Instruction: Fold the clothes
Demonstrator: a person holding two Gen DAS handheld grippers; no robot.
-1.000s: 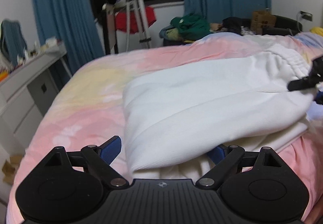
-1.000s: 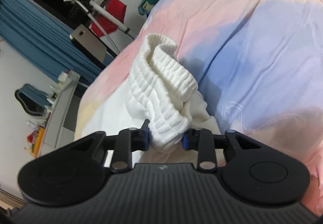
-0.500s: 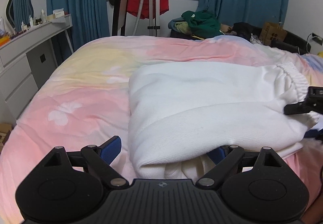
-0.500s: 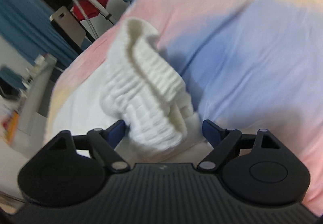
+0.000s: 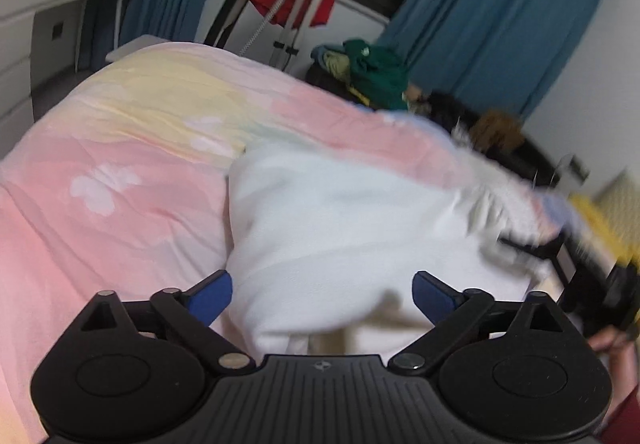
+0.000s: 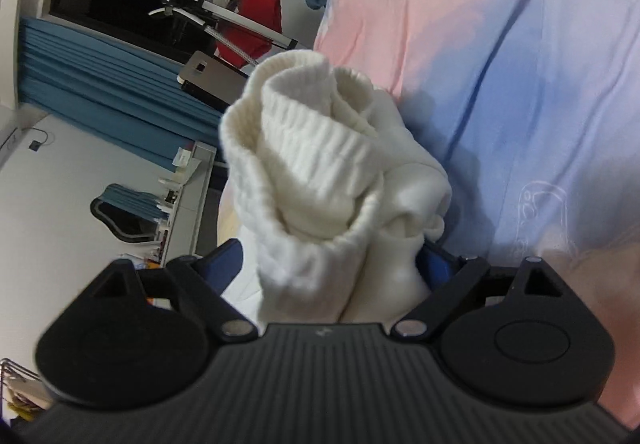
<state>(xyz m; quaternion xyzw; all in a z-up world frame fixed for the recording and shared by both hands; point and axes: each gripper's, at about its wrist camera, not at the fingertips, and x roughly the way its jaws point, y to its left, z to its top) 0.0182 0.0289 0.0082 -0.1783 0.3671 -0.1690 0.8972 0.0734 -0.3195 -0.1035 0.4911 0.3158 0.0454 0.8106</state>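
Observation:
White folded sweatpants point(image 5: 340, 228) lie on the pastel bed cover point(image 5: 120, 179). My left gripper point(image 5: 320, 294) stands open over their near folded edge, blue fingers point(image 5: 208, 296) on either side of the cloth. In the right wrist view, the ribbed elastic waistband point(image 6: 316, 163) bunches up between the wide-apart fingers point(image 6: 436, 264) of my right gripper point(image 6: 330, 264), which is open around it. The left wrist view shows the right gripper point(image 5: 532, 248) blurred at the garment's far right end, with a hand point(image 5: 608, 340) behind it.
Beyond the bed stand a tripod and rack with a red garment point(image 5: 296, 3), a pile of green clothes point(image 5: 372, 71), blue curtains point(image 5: 492, 19) and a white dresser point(image 5: 44, 11) on the left. The blue and pink cover point(image 6: 520, 63) stretches to the right of the waistband.
My right gripper let go of the waistband and has pushed in around the bunched cloth. The left gripper stayed open and tilted, swinging its view to the left.

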